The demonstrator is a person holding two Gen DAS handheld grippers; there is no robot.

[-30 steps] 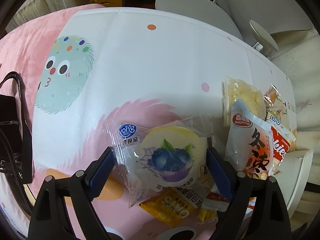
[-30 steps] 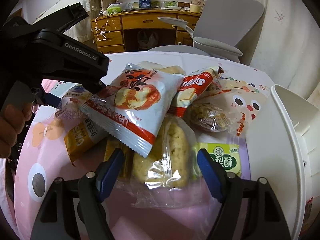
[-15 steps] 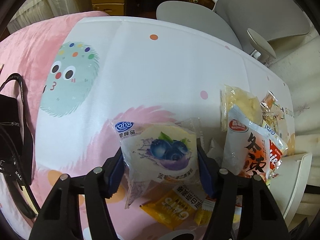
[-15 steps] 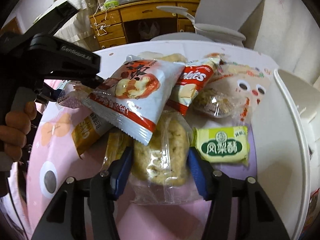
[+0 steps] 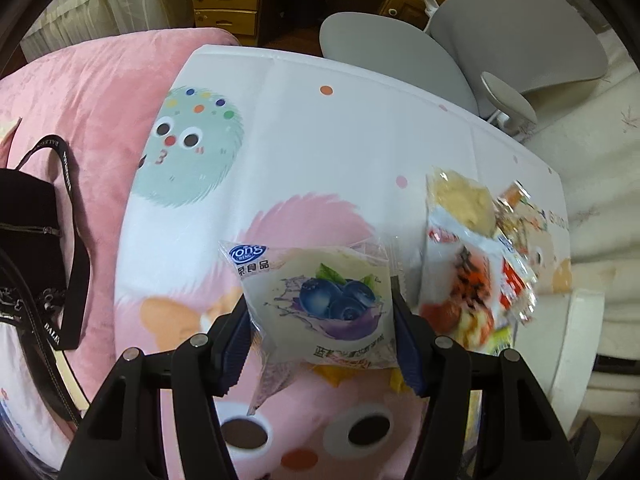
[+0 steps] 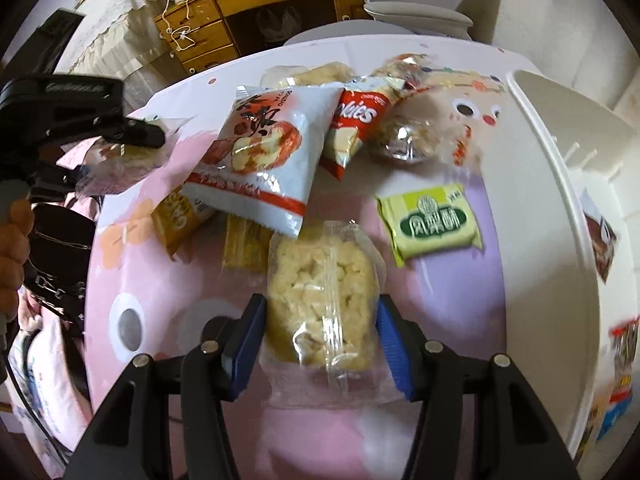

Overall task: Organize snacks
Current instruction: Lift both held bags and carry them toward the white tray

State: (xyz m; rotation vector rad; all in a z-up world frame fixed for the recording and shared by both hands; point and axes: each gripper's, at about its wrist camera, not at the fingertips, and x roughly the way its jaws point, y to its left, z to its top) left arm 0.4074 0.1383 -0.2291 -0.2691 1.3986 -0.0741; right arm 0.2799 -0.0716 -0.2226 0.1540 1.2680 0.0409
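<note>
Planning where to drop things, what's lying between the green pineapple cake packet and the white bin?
Right wrist view: nothing; only bare cartoon-print cloth lies between the green pineapple cake packet and the white bin.

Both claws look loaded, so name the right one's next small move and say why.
Probably swing the right claw right toward the white bin and release there. Its blue pads already clamp the clear-wrapped puffed rice cake, the left claw holds the blueberry cake packet, and the bin's rim sits close beside it.
</note>
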